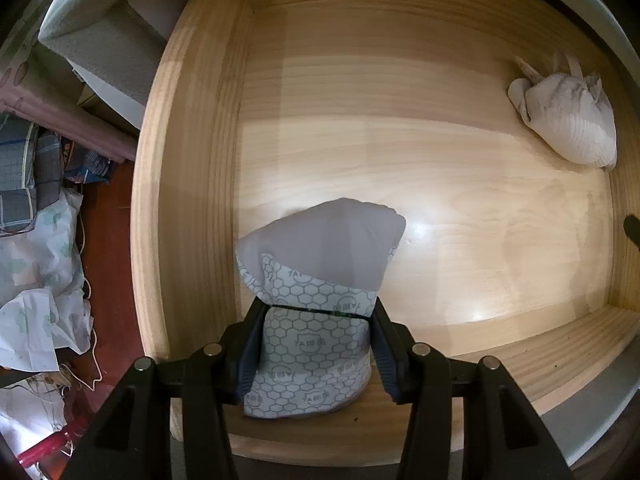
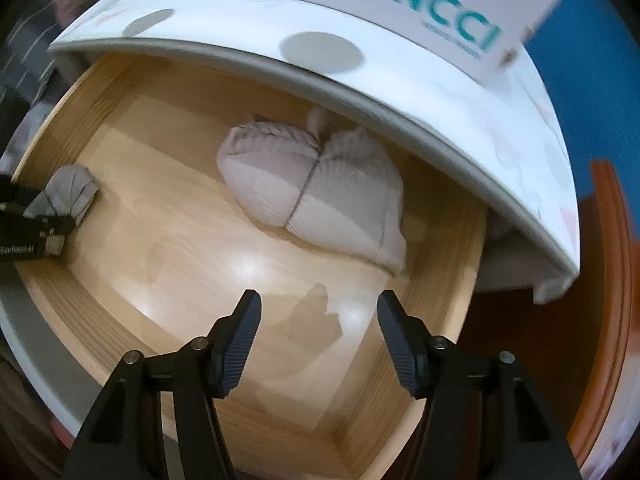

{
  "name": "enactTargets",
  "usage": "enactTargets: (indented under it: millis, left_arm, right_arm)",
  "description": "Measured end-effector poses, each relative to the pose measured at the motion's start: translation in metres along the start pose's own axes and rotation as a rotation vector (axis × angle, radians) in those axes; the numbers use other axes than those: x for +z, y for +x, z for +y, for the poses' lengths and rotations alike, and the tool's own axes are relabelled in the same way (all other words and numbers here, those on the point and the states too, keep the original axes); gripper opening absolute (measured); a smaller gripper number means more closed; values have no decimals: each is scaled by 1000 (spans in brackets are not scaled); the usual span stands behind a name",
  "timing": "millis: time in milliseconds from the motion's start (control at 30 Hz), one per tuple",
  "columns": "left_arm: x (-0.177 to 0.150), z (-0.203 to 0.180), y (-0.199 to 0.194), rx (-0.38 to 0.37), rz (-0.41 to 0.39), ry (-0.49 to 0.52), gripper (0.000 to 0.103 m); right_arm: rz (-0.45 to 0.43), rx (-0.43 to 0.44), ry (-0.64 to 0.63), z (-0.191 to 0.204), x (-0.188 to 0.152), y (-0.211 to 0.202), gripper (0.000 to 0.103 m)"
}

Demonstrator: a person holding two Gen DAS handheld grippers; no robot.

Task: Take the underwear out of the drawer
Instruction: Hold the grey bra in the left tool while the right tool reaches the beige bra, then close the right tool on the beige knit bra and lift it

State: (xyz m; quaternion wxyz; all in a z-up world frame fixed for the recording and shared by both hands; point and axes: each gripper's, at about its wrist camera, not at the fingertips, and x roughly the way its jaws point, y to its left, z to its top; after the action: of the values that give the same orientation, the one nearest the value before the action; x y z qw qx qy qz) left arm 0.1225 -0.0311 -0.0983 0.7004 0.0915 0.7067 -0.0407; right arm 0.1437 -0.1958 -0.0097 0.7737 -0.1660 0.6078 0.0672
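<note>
At drawer [image 1: 192, 168] front-left corner: left gripper [image 1: 316, 344] clamped on grey hex-print underwear [image 1: 320, 280]; lift straight up, keep squeeze. Right gripper [image 2: 320, 336] spread wide, empty. Pale bundle [image 2: 316, 188] at back-right corner, prob. underwear too; next.

Red-brown floor [image 1: 108, 220], cluttered bags [image 1: 40, 248]

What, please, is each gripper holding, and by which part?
The left gripper clamps the grey underwear by its patterned waistband; the right gripper holds nothing.
</note>
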Motion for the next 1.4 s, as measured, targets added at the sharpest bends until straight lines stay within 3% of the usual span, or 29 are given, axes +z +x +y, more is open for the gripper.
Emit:
enactTargets:
  millis: [133, 367, 733, 1167, 1200, 1400]
  left_arm:
    - [-1, 15, 10, 2, -6, 34, 49]
    - [-7, 4, 11, 55, -23, 93, 49]
    - [-7, 3, 8, 52, -33, 79, 49]
    - [-8, 11, 14, 52, -36, 79, 49]
    - [-8, 11, 14, 52, -36, 79, 49]
    - [-8, 11, 14, 51, -36, 80, 49]
  right_arm:
    - [-51, 1, -95, 13, 9, -1, 50]
    - [-93, -44, -243, 30, 23, 10, 47]
    - [-131, -213, -455, 58, 46, 35, 48]
    - [-129, -386, -558, 81, 58, 62, 48]
    - [-132, -395, -561, 88, 40, 61, 47]
    - [-146, -427, -591, 102, 28, 64, 47]
